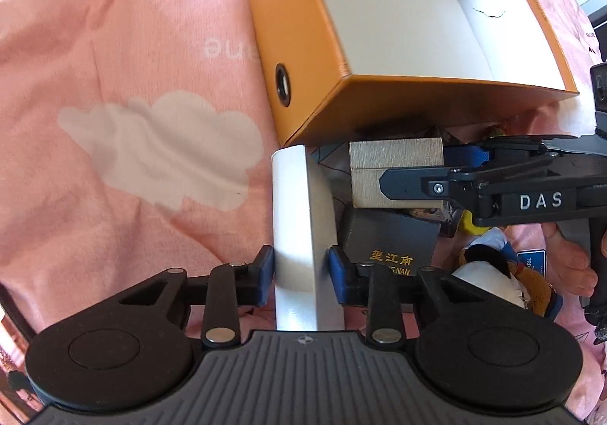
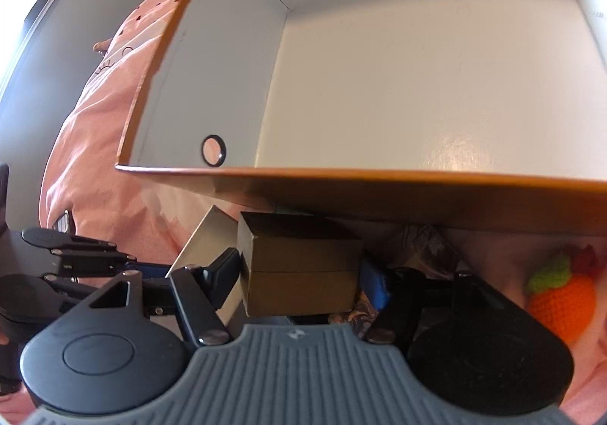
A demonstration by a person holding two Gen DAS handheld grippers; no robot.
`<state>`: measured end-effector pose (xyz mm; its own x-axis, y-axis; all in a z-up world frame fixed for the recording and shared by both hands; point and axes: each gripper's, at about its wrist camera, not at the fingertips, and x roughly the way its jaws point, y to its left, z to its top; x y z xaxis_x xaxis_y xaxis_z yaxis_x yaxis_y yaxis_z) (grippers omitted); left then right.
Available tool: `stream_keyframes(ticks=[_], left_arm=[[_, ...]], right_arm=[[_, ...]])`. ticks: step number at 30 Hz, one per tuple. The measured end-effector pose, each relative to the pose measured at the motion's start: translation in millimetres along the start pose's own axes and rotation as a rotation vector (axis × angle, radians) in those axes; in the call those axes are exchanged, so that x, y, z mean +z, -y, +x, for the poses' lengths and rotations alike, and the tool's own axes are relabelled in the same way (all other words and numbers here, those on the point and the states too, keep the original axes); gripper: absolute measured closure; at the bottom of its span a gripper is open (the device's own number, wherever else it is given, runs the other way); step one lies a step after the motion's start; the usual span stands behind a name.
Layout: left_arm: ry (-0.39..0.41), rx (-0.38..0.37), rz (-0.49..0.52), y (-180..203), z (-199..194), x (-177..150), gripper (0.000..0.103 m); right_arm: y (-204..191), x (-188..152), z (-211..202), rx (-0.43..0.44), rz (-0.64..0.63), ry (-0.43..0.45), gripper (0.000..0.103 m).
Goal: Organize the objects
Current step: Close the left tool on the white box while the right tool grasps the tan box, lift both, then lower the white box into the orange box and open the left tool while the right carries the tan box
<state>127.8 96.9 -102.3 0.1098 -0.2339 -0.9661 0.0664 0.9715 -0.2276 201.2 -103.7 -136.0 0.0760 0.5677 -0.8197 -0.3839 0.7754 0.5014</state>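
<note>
Left wrist view: left gripper (image 1: 301, 275) clamped on a flat white box (image 1: 294, 205) standing on edge on the pink cloud-print bedding (image 1: 132, 91), just below the open orange box (image 1: 398, 26). Beside it, a dark box (image 1: 390, 239) with gold Chinese characters and "NAN". The right gripper (image 1: 413, 170), lettered "DAS", straddles a gold box (image 1: 394, 163).

Right wrist view: right gripper (image 2: 303, 273) pads pressed on both sides of the gold box (image 2: 303, 269), below the orange box (image 2: 379, 193). Crocheted carrot (image 2: 561, 299) at right.

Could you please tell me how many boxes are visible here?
4: a large open orange cardboard box at the top, a flat white box in the left gripper's fingers, a gold box and a dark grey box beside it. Clutter may hide others.
</note>
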Motion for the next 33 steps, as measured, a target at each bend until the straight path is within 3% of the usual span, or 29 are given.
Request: stream_keyframes(ticks=[6, 9, 22, 29, 33], left_arm=[[0.095, 0.038, 0.051, 18.2, -15.6, -14.2, 0.072], [0.142, 0.05, 0.063, 24.8, -24.8, -21.3, 0.072], [0.346, 0.059, 0.169, 69.5, -98.1, -28.9, 0.073], [0.438, 0.071, 0.216, 93.5, -134.1, 12.8, 0.073], [0.438, 0.104, 0.257, 112.3, -131.5, 50.4, 0.073]], right_arm=[[-20.7, -13.9, -24.0, -0.053, -0.11, 0.075, 0.036], [-8.6, -13.0, -44.5, -0.053, -0.132, 0.105, 0.037], [-39.4, -21.8, -128.1, -0.042, -0.251, 0.278, 0.037], [-41.1, -1.8, -165.0, -0.081, -0.277, 0.385, 0.037], [-29.3, 15.6, -175.6, -0.13, -0.26, 0.43, 0.037]])
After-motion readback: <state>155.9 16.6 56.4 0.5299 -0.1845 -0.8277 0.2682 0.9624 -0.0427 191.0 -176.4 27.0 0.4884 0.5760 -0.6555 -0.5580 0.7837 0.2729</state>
